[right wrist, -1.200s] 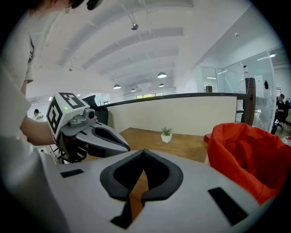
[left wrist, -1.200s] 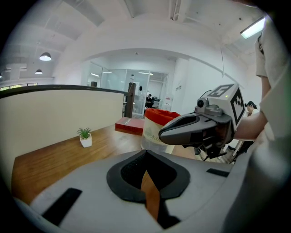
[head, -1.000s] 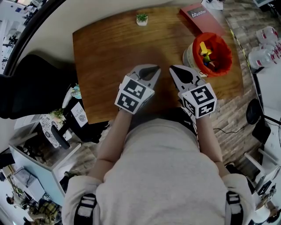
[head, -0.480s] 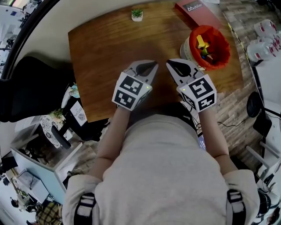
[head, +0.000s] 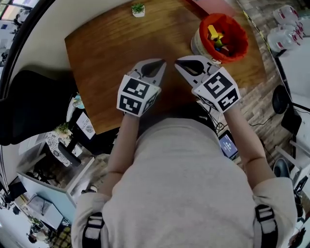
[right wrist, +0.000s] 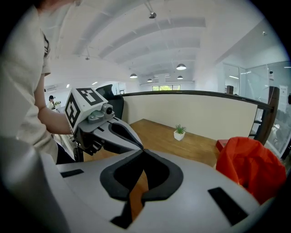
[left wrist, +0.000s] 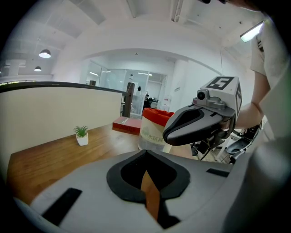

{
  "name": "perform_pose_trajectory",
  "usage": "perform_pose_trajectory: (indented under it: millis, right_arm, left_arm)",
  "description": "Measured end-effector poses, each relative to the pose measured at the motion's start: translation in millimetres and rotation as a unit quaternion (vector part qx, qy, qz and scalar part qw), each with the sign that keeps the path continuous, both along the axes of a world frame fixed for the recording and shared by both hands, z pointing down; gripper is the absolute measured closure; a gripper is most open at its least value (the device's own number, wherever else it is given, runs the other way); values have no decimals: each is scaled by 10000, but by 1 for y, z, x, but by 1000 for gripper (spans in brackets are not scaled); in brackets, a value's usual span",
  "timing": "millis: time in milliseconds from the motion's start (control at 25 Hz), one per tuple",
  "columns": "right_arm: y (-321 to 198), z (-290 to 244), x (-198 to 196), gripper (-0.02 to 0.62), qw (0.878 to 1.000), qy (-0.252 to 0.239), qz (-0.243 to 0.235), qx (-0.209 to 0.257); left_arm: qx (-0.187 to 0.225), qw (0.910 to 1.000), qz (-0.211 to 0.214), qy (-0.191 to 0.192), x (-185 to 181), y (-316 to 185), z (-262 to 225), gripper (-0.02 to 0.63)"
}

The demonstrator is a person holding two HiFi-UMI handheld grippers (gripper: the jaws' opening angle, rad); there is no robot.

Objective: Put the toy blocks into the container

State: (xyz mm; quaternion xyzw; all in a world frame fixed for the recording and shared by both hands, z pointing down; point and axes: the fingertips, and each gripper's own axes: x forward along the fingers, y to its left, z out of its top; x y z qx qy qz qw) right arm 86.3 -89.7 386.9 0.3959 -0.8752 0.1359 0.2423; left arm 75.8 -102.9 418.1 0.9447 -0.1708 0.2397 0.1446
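The container [head: 219,37] is a round tub lined with an orange-red bag, standing at the far right of the wooden table [head: 106,53]. Coloured toy blocks [head: 216,38], yellow among them, lie inside it. Both grippers hover side by side over the table's near edge, tips pointing away from me. My left gripper [head: 160,63] is shut with nothing in it. My right gripper [head: 180,61] is also shut and empty, just near-left of the container. The left gripper view shows the container [left wrist: 152,129] behind the right gripper [left wrist: 166,136]. In the right gripper view the orange bag [right wrist: 248,168] fills the right side.
A small potted plant [head: 138,9] stands at the table's far edge, and a red book [left wrist: 127,125] lies behind the container. A black chair [head: 34,104] is to the left. Bottles [head: 286,22] stand on the right, and cables lie on the floor there.
The head view has shifted, so the table and container sit higher and further left in frame. Both grippers have kept their side-by-side pose, jaws still shut.
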Motion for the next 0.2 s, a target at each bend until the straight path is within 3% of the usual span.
perform_pose_trajectory:
  millis: [200]
  right_arm:
    - [-2, -2, 3, 583, 9995, 260, -154, 25]
  left_arm:
    - [39, 9999, -49, 90, 2, -5, -4, 592]
